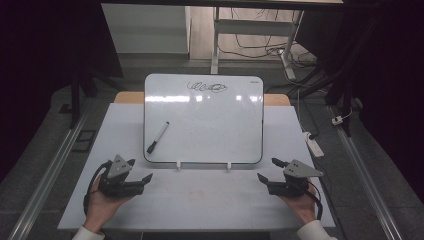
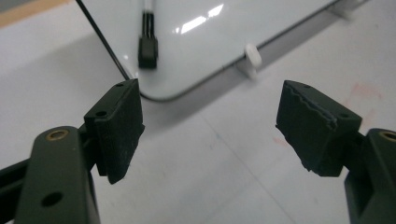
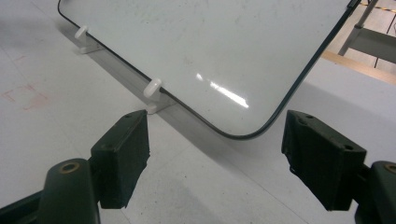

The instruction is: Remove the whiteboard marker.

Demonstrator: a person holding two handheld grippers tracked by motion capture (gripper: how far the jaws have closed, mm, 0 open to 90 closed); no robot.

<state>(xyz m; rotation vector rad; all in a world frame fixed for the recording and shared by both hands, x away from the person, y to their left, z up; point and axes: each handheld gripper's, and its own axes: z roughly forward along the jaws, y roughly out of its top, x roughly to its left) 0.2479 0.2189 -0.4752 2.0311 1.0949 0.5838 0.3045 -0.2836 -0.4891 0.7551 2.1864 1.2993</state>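
Observation:
A whiteboard (image 1: 210, 125) lies propped on white clips (image 1: 178, 165) in the middle of the table, with a black scribble (image 1: 207, 87) near its far edge. A black-capped marker (image 1: 157, 137) rests on its left part; its cap end (image 2: 147, 49) shows ahead of the left gripper. My left gripper (image 1: 139, 171) hovers just off the board's near-left corner (image 2: 159, 95), open, nothing between its jaws. My right gripper (image 1: 270, 169) sits off the near-right corner (image 3: 243, 133), open and empty too.
The white table top (image 1: 200, 200) spreads in front of the board, with faint red marks (image 2: 364, 93) on it. Metal rails (image 1: 45, 175) run along both sides. A desk frame and cables (image 1: 260, 45) stand beyond the table, and a power strip (image 1: 314, 145) lies right.

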